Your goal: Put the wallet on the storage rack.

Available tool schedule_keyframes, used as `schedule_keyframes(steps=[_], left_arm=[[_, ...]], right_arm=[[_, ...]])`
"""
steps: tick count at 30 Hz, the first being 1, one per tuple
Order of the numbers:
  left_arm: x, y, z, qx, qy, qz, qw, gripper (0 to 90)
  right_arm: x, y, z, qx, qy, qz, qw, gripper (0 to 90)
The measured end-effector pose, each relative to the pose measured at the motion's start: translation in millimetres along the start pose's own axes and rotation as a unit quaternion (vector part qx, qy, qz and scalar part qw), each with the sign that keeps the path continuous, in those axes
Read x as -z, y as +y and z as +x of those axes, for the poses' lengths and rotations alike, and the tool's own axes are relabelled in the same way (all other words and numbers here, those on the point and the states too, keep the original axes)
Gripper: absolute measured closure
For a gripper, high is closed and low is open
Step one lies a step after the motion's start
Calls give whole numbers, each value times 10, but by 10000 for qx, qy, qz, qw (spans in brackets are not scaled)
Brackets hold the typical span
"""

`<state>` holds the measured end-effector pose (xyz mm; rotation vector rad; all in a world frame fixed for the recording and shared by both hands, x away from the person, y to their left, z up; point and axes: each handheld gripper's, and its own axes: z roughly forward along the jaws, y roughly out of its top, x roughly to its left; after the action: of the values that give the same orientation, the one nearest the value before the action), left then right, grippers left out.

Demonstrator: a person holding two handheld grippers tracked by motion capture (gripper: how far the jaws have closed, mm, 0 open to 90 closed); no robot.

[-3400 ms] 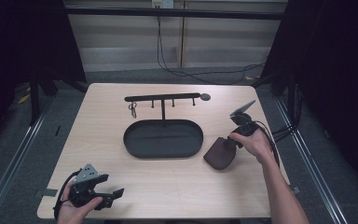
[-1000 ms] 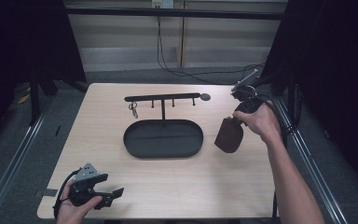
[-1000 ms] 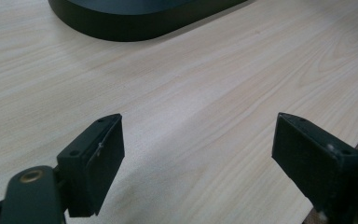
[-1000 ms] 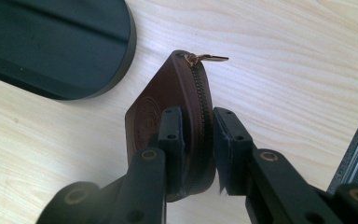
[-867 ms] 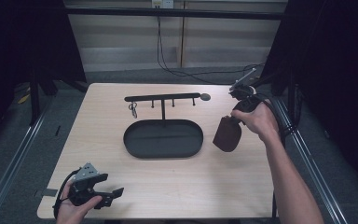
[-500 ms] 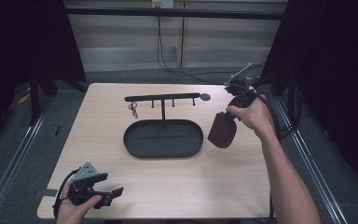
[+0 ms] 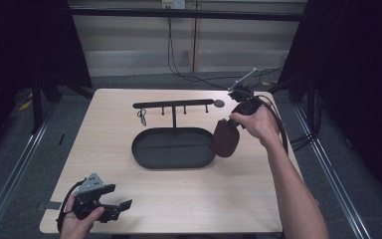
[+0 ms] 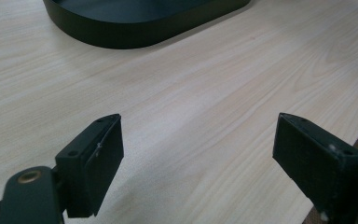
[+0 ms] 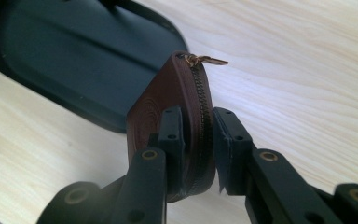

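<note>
A brown zip pouch (image 7: 225, 138) hangs in the air at the right end of the black oval tray (image 7: 144, 152), over its rim. My right gripper (image 7: 236, 118) is shut on the pouch (image 9: 177, 100), its jaws pinching the edge by the zipper; the brass zip pull (image 9: 205, 59) points away. Low at the table's front left corner, my left gripper (image 7: 124, 205) stands open with bare wood between its fingers (image 8: 95, 161). The tray's dark wall (image 8: 135, 35) lies ahead of it.
A black rack with pegs (image 7: 174, 104) stands behind the tray, a key ring (image 7: 142, 116) hanging from its left end. Cables trail from the right gripper off the table's right edge (image 7: 298, 139). Dark floor surrounds the table.
The right gripper lifted the brown pouch off the table at the right and carried it left toward the tray's right end. The left gripper stayed put.
</note>
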<state>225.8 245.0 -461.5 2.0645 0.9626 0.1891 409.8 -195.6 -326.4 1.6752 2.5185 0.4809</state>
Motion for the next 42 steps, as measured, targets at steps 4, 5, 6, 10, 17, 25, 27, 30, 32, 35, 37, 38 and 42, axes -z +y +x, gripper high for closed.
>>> schedule_keyframes(steps=[4, 5, 6, 10, 17, 25, 27, 30, 32, 35, 37, 38, 42], left_arm=[[4, 2, 2, -33, -8, 12, 10000, 163], [-1, 3, -4, -21, -2, -8, 10000, 163], [-1, 6, -2, -37, -22, 6, 10000, 163], [-6, 2, -12, -91, -28, 39, 9999, 163], [13, -5, -13, -59, 4, 14, 10000, 163], [7, -10, -2, -11, 45, 48, 10000, 163], [8, -9, -3, -3, 28, 38, 10000, 163], [10, -9, -5, -2, 23, 34, 10000, 163], [9, -10, -7, 0, 32, 38, 10000, 164], [1, -10, -7, -12, 23, 67, 10000, 164], [2, -9, -9, -10, 22, 65, 10000, 163], [3, -8, -9, -3, 20, 63, 10000, 164], [11, -8, -1, 29, 15, 36, 10000, 164]], right_arm=[[-48, 39, 54, 78, 15, 26, 10000, 748], [-62, 48, 59, 65, 78, 1, 9999, 749], [-70, 53, 64, 43, 122, -26, 9999, 749], [-113, 63, 75, 7, 252, -136, 9996, 750], [-233, 79, 130, -32, 501, -239, 9985, 753], [-391, 132, 173, -25, 756, -271, 9968, 754], [-419, 143, 177, -53, 823, -344, 9960, 755], [-475, 152, 196, -65, 916, -389, 9950, 755], [-518, 153, 209, -134, 971, -415, 9943, 756], [-618, 138, 215, -199, 1181, -442, 9918, 757], [-694, 130, 225, -238, 1207, -435, 9915, 758], [-720, 127, 222, -245, 1243, -438, 9910, 758], [-849, 94, 188, -348, 1281, -481, 9900, 758]])
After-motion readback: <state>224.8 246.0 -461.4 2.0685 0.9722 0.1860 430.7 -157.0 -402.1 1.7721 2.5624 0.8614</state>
